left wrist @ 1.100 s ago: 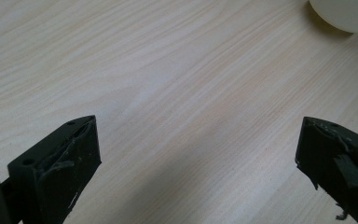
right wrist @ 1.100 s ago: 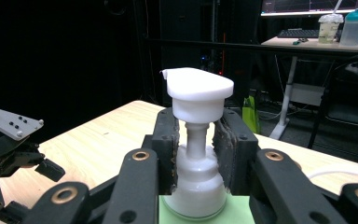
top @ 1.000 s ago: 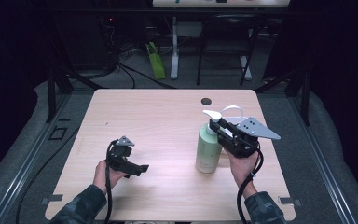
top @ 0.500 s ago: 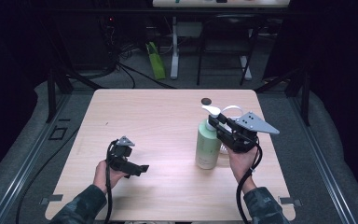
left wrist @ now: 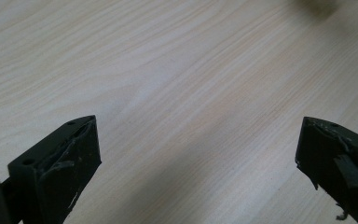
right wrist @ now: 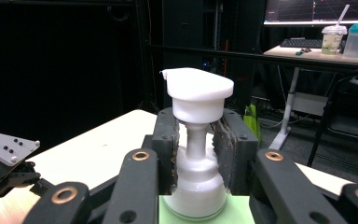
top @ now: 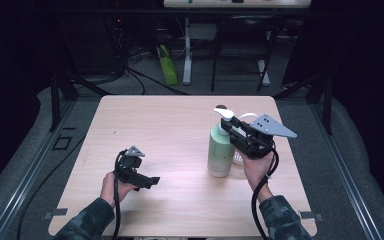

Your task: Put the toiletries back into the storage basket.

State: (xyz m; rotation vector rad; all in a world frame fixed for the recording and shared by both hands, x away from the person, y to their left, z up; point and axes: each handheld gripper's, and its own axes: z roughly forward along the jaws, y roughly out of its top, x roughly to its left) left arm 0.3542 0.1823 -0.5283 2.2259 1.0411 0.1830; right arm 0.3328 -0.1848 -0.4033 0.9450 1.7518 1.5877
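The right gripper (right wrist: 196,154) is clamped on the white pump neck (right wrist: 196,140) of a pale green bottle (top: 221,152), its jaws pressed to either side of the collar just under the pump head (right wrist: 198,88), which points left in the right gripper view. Seen from the high view, the bottle stands upright on the right half of the table (top: 180,130), and the right gripper (top: 233,131) comes at it from the side nearer the table's right edge, the person's hand wrapped round the handle below. Just behind the bottle lie a small white object, partly hidden, and a dark disc (top: 221,107) farther back. The left gripper (top: 150,181) sits well apart on the near left of the table, its jaws spread wide over bare wood and holding nothing, as the left gripper view confirms. The step in hand appears to be securing the bottle at its neck, either to lift it or to steady it. A lift would call for a straight upward pull with the grip kept firm, since the neck is narrow and the body could swing; working the pump would call for the idle left gripper to cross over and press the head down.
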